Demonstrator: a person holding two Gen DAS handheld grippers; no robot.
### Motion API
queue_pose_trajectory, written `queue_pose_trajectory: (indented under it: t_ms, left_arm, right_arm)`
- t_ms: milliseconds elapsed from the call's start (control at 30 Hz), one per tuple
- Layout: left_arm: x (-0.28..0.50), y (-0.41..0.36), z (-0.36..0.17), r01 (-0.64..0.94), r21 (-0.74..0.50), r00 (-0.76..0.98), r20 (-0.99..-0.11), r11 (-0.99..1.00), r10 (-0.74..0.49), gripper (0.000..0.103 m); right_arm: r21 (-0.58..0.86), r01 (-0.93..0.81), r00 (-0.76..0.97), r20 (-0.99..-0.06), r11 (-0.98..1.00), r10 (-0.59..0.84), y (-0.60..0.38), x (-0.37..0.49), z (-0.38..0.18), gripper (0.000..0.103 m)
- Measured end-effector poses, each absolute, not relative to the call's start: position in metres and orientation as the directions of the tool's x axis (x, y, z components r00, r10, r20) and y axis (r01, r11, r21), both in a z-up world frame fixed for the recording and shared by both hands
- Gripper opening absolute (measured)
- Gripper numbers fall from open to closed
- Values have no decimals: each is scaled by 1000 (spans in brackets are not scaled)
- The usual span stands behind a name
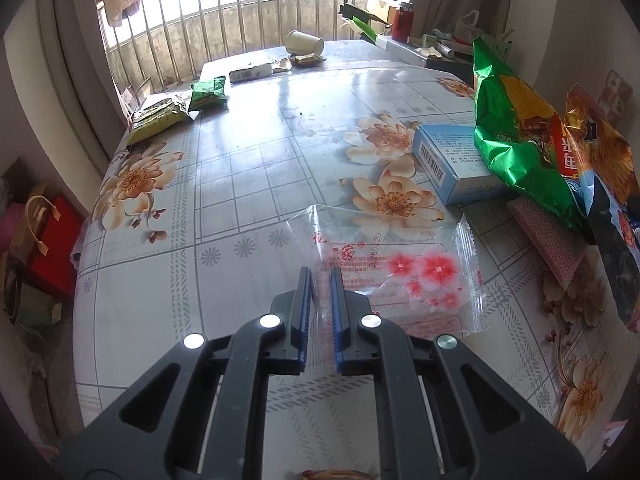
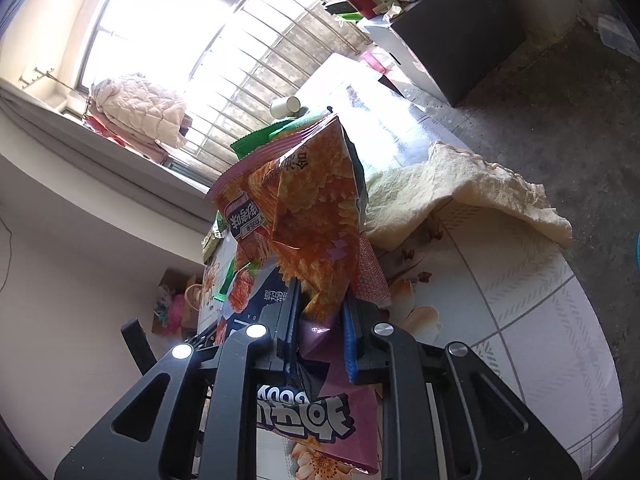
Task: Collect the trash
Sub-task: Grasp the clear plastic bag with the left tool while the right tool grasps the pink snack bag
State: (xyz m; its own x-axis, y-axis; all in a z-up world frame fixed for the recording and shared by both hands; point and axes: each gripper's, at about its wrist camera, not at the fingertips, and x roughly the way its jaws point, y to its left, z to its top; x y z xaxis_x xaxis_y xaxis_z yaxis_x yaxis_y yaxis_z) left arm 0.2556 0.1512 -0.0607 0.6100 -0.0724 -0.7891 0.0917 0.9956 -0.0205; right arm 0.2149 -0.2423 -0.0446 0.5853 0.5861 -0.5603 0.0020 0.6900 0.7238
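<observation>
My left gripper (image 1: 322,276) is shut on the near edge of a clear plastic wrapper (image 1: 404,268) with red flowers printed on it, which lies on the flowered tablecloth (image 1: 248,184). My right gripper (image 2: 322,292) is shut on a bunch of snack bags (image 2: 304,216), orange and pink in front, green behind. The same bunch shows at the right edge of the left wrist view (image 1: 532,152). A light blue box (image 1: 452,160) lies beyond the wrapper.
Far along the table lie green and yellow snack packets (image 1: 208,94), a flat carton (image 1: 250,72) and a tipped paper cup (image 1: 304,42). A pink sponge (image 1: 548,240) lies at the right. A cream cloth (image 2: 460,192) hangs over the table edge. Bags stand on the floor at the left (image 1: 44,240).
</observation>
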Motion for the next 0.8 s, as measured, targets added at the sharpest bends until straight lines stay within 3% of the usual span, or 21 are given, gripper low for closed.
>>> queue_pose_trajectory:
  t_ms: [800]
  left_arm:
    - [192,166,5,124,-141,688,-702,982,-187,6]
  right_arm:
    - [783,10,635,-486,622,601,-282,168,-31,16]
